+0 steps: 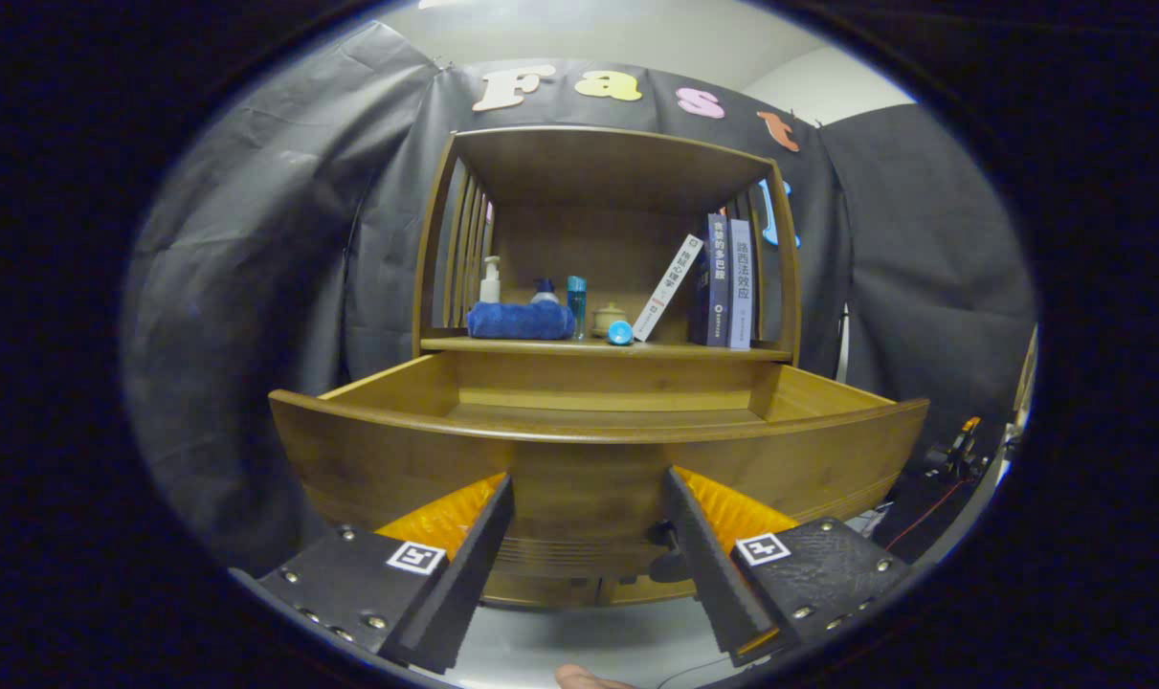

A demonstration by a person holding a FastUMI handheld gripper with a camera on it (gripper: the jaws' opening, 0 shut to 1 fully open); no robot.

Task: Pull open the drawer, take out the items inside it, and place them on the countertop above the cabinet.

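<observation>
The wooden cabinet's drawer [349, 459] stands pulled out toward me, its curved front board just ahead of my fingers. I see its inner side walls and back wall, but the front board hides the floor and anything lying inside. My gripper [589, 478] is open, its black and orange fingers [464, 536] spread wide against the drawer front with nothing between them. A small dark knob [662, 532] sits beside the right finger. The countertop [675, 352] lies above and beyond the drawer.
On the countertop rest a folded blue towel [520, 321], a white pump bottle [490, 280], a teal bottle [576, 301], a small jar [608, 318], a blue cap [620, 332] and several books [723, 282]. A shelf roof and slatted sides enclose it.
</observation>
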